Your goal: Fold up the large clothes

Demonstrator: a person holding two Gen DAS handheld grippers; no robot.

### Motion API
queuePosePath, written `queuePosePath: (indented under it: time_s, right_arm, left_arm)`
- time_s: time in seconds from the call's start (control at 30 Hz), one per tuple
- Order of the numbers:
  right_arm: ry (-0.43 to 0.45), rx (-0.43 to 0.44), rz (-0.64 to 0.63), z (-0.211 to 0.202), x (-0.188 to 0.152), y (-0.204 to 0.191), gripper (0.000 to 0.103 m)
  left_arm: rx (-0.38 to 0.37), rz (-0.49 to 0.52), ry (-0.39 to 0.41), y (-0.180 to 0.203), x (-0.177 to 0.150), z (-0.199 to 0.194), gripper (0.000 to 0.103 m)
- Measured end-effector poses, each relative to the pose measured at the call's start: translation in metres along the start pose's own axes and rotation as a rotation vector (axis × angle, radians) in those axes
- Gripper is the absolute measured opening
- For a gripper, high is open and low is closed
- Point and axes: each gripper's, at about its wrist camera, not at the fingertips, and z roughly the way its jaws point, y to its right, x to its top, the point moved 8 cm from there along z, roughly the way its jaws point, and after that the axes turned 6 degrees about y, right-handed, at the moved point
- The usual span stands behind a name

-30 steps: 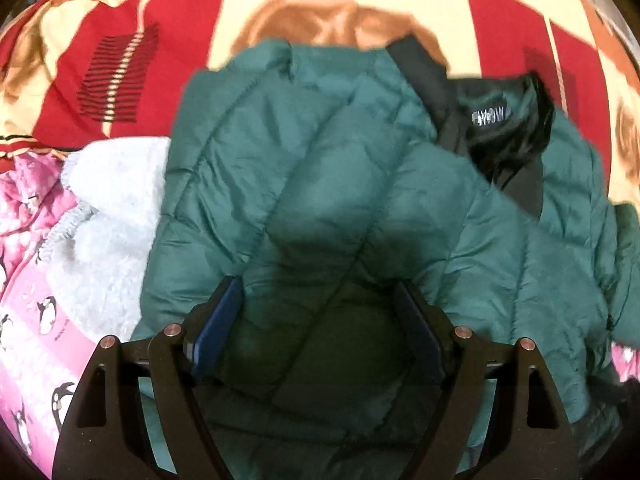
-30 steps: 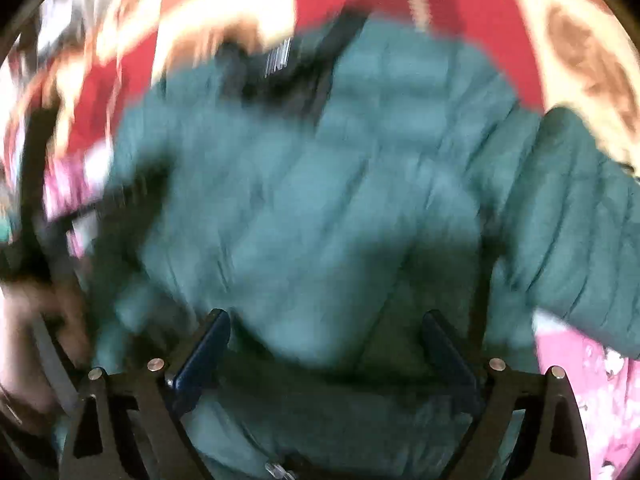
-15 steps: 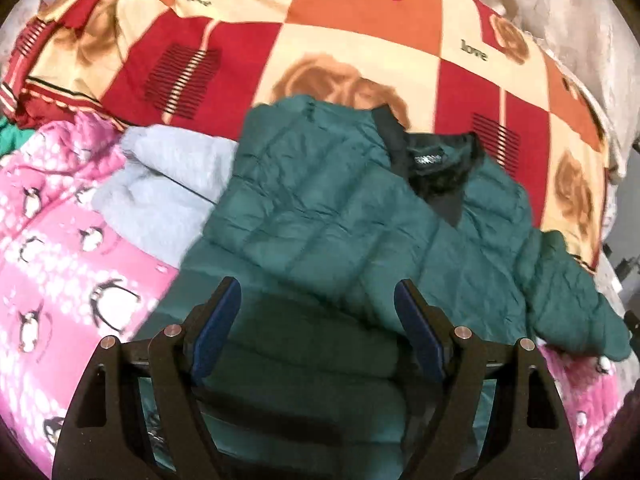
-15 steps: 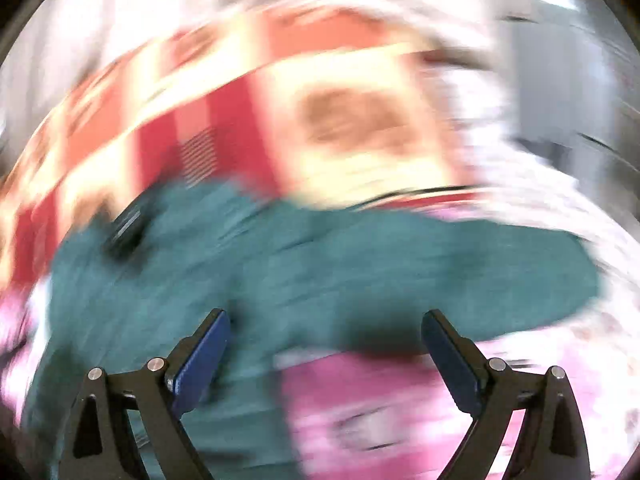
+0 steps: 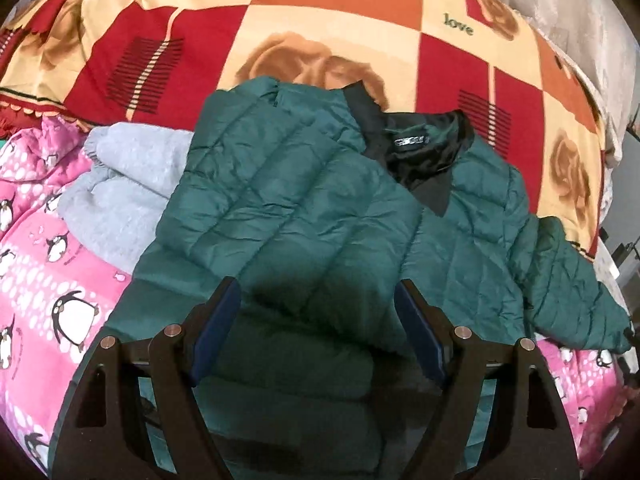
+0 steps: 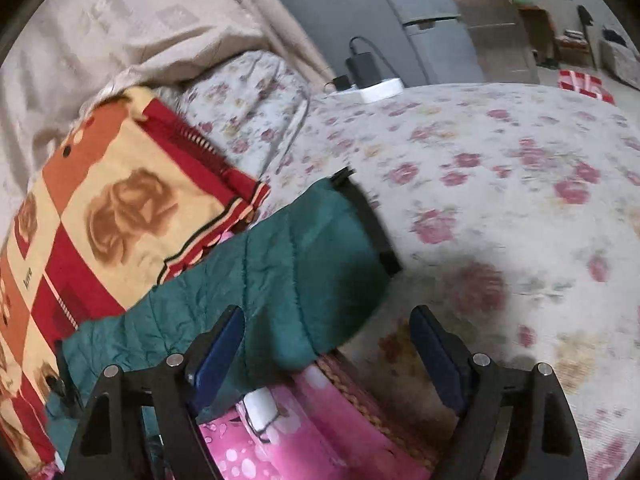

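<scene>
A dark green quilted puffer jacket with a black collar lining is shown spread on a bed, over a red, orange and cream rose-patterned blanket and a pink penguin-print quilt; a pale grey fleece garment lies partly tucked under its edge. One sleeve appears already laid across the chest, presumably as a first fold. The left gripper is held above the lower part of the jacket with its jaws apart and nothing clamped. In the right wrist view, the other green sleeve, ending in a black cuff, is seen stretched out onto a floral bedsheet. The right gripper is positioned at this sleeve, its jaws closing but not yet pressing on cloth, probably so that the sleeve can be folded inward.
</scene>
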Motion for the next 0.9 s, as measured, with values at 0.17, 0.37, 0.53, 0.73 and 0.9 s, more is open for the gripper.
queuePosePath:
  time_s: [0.17,0.37,0.53,0.73,0.9]
  right_arm:
    - [0.052,0.009,0.024,0.010,-0.001,0.003,0.083]
    - [0.095,0.031,0.132,0.011,0.006,0.019,0.041]
    - [0.096,0.064,0.195,0.010,0.012,0.026,0.019]
    - [0.136,0.076,0.102,-0.004,0.015,-0.011,0.014]
    - [0.113,0.117,-0.012,-0.003,-0.004,-0.067,0.014]
  left_arm:
    - [0.022,-0.044,-0.033,-0.014,-0.004,0.008,0.080]
    - [0.050,-0.044,-0.036,-0.020,-0.004,0.009,0.080]
    - [0.065,-0.049,-0.025,-0.025,-0.002,0.007,0.080]
    - [0.088,-0.047,-0.001,-0.031,0.004,0.001,0.080]
    - [0.125,-0.031,0.006,-0.038,0.009,-0.003,0.080]
